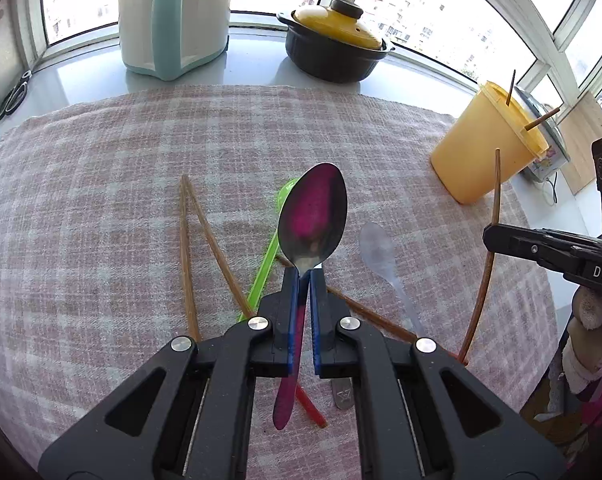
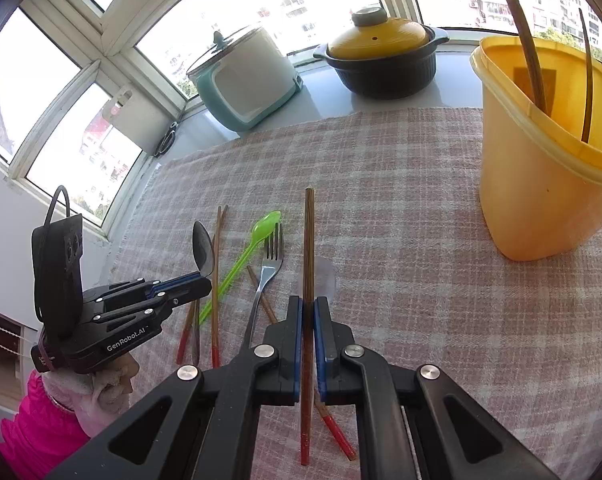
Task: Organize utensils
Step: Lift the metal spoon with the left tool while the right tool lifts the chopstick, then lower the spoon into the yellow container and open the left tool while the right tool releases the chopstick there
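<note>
Partly hidden under the left gripper (image 1: 303, 276), the handle of the polished metal spoon (image 1: 313, 220) runs between the blue pads, its jaws pressed together on the neck just below the bowl, which stands lifted clear of the pink checked cloth (image 1: 101, 200) covering the tabletop. The handle's lower end shows again below the pads, tinted pink by a reflection. The right gripper (image 2: 308, 304) likewise pinches a brown wooden chopstick (image 2: 309, 240) with a red end, its jaws closed on the shaft, and the stick's tip points up towards the windows. In the left wrist view that gripper is cut off at the right edge, and the chopstick looks bent by the lens. Only the right wrist view shows the steel fork (image 2: 271, 258) lying beside the bright green plastic spoon (image 2: 257, 240); from the left camera just the end of its handle peeks out below the gripper. A clear plastic spoon (image 1: 379, 252) is faint but readable from the left, whereas from the right it is a pale blur behind the held chopstick. The yellow plastic tub (image 2: 541, 184) stands at the cloth's right side with two chopsticks inside; how deep they reach cannot be told. Loose chopsticks (image 1: 189, 256) lie on the cloth, partly covered by both grippers.
</note>
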Demonstrator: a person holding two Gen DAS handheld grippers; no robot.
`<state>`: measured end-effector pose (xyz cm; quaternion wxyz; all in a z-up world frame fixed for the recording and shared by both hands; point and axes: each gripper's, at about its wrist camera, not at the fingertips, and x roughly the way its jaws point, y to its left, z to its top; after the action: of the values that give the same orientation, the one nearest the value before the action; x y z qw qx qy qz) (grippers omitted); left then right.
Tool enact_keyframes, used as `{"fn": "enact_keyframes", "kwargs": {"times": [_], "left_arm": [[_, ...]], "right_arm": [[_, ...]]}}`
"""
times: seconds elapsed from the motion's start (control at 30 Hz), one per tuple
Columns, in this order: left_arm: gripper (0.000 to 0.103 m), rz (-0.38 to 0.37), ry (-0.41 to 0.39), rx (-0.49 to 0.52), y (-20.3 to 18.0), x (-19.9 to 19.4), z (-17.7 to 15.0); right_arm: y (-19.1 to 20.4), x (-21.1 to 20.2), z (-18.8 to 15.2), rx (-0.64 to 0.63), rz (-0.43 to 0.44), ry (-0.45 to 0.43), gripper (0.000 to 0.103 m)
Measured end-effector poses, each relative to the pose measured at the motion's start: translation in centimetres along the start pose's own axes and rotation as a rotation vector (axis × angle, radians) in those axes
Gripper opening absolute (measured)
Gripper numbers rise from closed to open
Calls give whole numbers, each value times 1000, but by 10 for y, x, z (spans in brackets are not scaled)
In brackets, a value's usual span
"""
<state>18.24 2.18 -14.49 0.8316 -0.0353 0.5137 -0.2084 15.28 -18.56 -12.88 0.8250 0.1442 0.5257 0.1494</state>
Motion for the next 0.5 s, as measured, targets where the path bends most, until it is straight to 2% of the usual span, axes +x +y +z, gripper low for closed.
{"fn": "enact_keyframes", "kwargs": {"times": [0.5], "left_arm": [[3,-71,-182,24,-39,-49,39]], "right_arm": [[6,-67,8,-79,-42,-175,3]]}}
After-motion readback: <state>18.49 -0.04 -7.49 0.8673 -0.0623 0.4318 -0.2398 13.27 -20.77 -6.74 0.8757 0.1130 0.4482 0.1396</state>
